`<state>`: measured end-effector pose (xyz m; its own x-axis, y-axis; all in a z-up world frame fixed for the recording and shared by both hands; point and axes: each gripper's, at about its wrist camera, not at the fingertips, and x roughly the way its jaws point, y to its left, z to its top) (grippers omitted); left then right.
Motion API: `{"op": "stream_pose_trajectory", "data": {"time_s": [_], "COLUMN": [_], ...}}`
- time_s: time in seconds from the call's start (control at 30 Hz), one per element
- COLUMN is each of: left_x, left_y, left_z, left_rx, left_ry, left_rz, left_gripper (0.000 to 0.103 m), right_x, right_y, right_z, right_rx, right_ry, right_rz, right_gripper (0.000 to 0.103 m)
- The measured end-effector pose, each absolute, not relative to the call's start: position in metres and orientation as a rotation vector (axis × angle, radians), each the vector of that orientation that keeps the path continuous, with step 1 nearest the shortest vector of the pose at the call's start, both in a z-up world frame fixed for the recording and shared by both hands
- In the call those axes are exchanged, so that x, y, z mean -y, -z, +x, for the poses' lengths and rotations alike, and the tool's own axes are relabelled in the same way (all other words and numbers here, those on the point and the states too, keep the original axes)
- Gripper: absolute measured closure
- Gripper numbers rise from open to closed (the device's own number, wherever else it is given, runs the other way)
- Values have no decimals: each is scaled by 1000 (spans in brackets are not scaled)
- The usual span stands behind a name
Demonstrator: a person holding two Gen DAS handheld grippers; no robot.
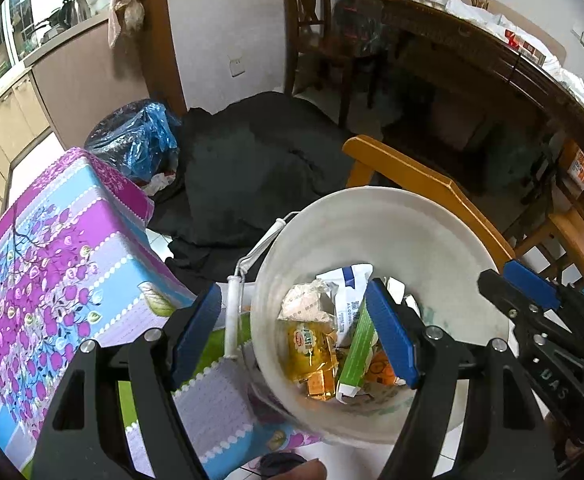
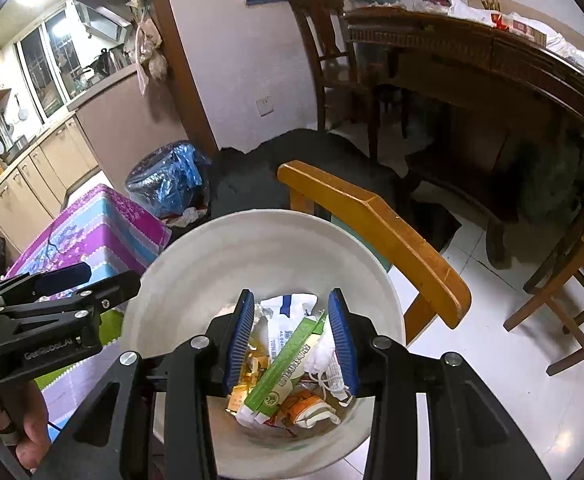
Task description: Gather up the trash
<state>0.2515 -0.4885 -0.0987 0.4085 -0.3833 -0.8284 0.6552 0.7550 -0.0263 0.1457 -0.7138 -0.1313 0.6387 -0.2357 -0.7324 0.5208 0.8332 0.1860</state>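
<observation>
A white bucket [image 1: 432, 240] stands on the floor beside the table and also shows in the right wrist view [image 2: 212, 256]. It holds trash: a green carton [image 2: 288, 364], a yellow wrapper [image 1: 308, 348], white packets [image 1: 348, 292] and crumpled paper. My left gripper [image 1: 296, 332] is open and empty, straddling the bucket's near left rim. My right gripper [image 2: 292, 340] is open and empty above the bucket's mouth, with the trash showing between its fingers. Its tip also shows in the left wrist view [image 1: 528, 284].
A table with a purple and blue flowered cloth [image 1: 60, 264] stands left of the bucket. A yellow wooden chair [image 2: 376, 232] stands behind it. A blue trash bag [image 2: 172, 180], a black cloth [image 1: 252, 160] on the floor and a dark wooden table [image 2: 492, 52] lie beyond.
</observation>
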Motion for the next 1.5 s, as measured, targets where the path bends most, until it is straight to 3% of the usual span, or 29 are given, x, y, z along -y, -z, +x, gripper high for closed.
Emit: {"op": "stream_pose_trajectory", "data": {"time_s": [0.07, 0.17, 0.23, 0.43, 0.47, 0.57, 1.13, 1.5], "left_x": [482, 468, 457, 401, 388, 351, 219, 161], "left_y": [95, 85, 78, 51, 45, 30, 11, -7], "left_z": [249, 240, 231, 199, 194, 181, 49, -5], "left_rx": [-934, -898, -871, -722, -687, -619, -307, -185], "left_ry": [666, 663, 675, 687, 678, 647, 526, 501], "left_rz": [320, 302, 287, 255, 240, 185, 127, 18], "left_gripper": [32, 32, 31, 14, 7, 6, 6, 6], "right_x": [707, 690, 677, 631, 620, 595, 429, 370], "right_y": [123, 107, 96, 66, 61, 51, 42, 36], "right_z": [137, 117, 104, 54, 43, 16, -143, -184], "right_rx": [-735, -667, -620, -486, -462, -405, -145, -98], "right_ry": [439, 423, 415, 422, 421, 430, 434, 425], "right_rz": [399, 388, 382, 319, 307, 281, 128, 98], "right_gripper": [58, 44, 41, 17, 14, 5, 5, 5]}}
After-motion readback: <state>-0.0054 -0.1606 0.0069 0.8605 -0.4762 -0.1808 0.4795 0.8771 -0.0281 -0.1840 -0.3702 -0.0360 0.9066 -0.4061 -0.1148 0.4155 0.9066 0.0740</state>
